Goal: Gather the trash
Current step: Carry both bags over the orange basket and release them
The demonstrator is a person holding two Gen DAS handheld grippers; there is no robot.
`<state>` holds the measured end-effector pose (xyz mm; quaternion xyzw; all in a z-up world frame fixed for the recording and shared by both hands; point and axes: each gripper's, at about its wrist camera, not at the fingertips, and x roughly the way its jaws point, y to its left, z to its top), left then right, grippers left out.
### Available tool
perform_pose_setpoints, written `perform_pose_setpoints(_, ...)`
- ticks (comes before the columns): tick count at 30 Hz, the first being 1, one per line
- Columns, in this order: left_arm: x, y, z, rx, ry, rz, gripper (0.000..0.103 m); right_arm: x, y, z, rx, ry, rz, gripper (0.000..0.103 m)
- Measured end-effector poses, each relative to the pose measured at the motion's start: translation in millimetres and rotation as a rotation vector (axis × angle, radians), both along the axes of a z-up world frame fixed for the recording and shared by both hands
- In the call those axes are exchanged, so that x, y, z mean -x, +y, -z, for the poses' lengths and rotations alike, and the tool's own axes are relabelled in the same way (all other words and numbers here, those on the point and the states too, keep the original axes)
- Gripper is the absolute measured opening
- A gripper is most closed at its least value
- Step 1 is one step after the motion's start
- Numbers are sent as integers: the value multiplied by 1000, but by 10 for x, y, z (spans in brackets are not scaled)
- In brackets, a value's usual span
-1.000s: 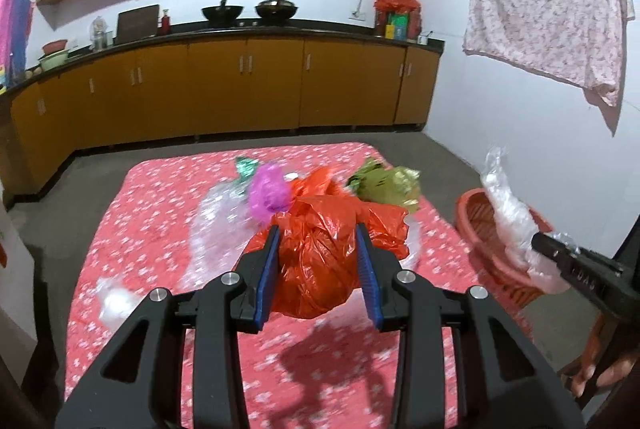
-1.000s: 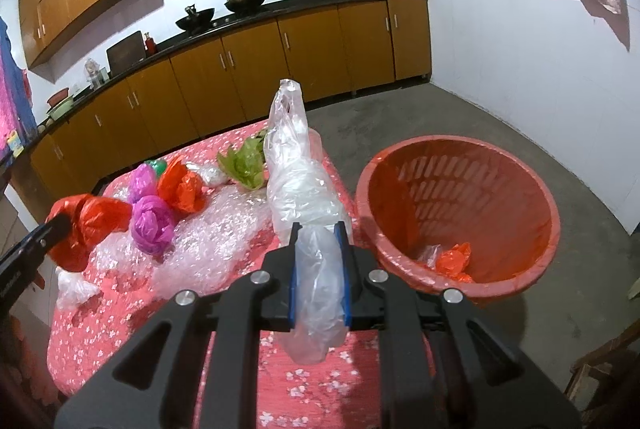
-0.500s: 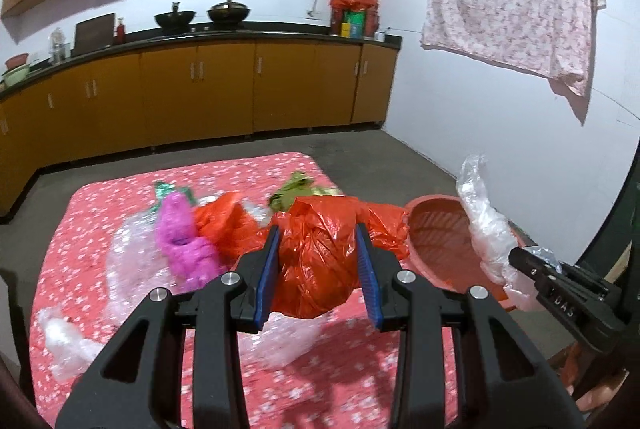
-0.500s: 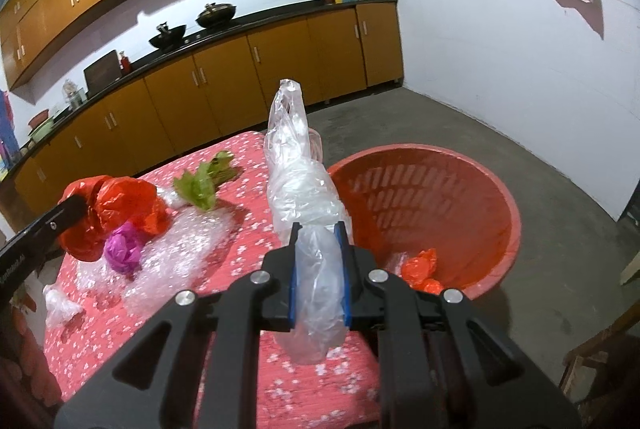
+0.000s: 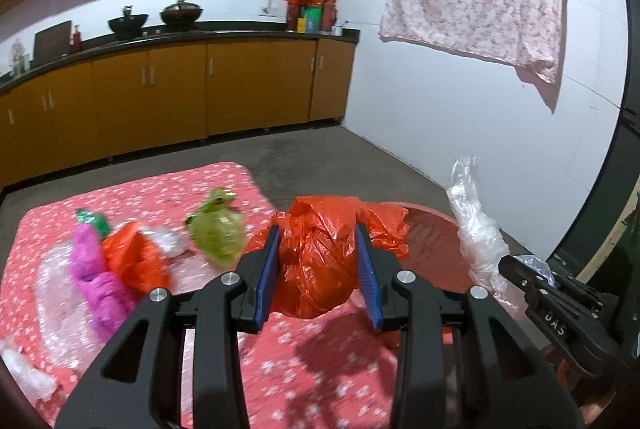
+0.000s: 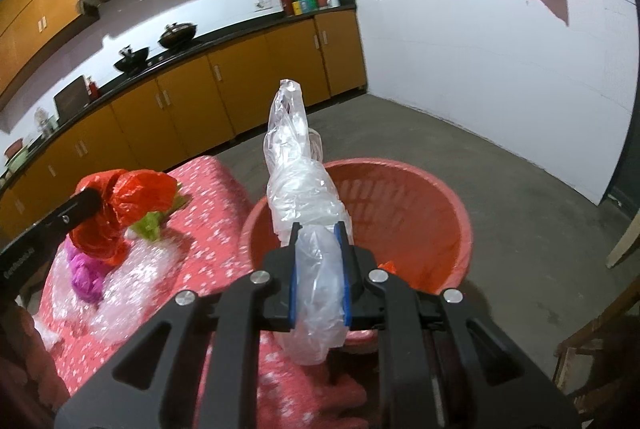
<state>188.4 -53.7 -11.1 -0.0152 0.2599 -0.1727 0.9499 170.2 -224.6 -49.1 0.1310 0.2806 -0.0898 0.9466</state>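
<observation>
1. My left hand-held gripper [image 5: 318,271] is clamped on a crumpled red bag [image 5: 320,257], held above the counter [image 5: 320,369] edge beside the basket [image 6: 452,213].
2. My right hand-held gripper [image 6: 320,269] pinches a clear plastic bag [image 6: 296,189] over the red basket's near rim.

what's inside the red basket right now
A crumpled orange scrap lies at the bottom of the red basket. The right gripper and its clear plastic bag cover the near part of the inside.
</observation>
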Motion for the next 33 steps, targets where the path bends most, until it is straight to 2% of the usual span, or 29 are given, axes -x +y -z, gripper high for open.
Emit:
perform_pose_setpoints(13, -371, -612, 203, -9, 43, 122, 37, -195, -537, 138, -28, 1, 111, 16)
perform_pose_setpoints(26, -587, -948, 387, -21, 84, 187, 38, -334, -677, 270, -55, -2, 124, 17)
perform_pose_setpoints(29, -632, -1016, 411, -21, 93, 197, 41, -333, -680, 285, -66, -15, 115, 20)
perform_pose_setpoints(31, -650, -1040, 431, -22, 96, 196, 48, -322, -727, 285, -71, -25, 115, 22)
perform_pose_setpoints(33, -675, -1047, 455, -17, 106, 193, 57, -313, -744, 284, -78, -33, 117, 32)
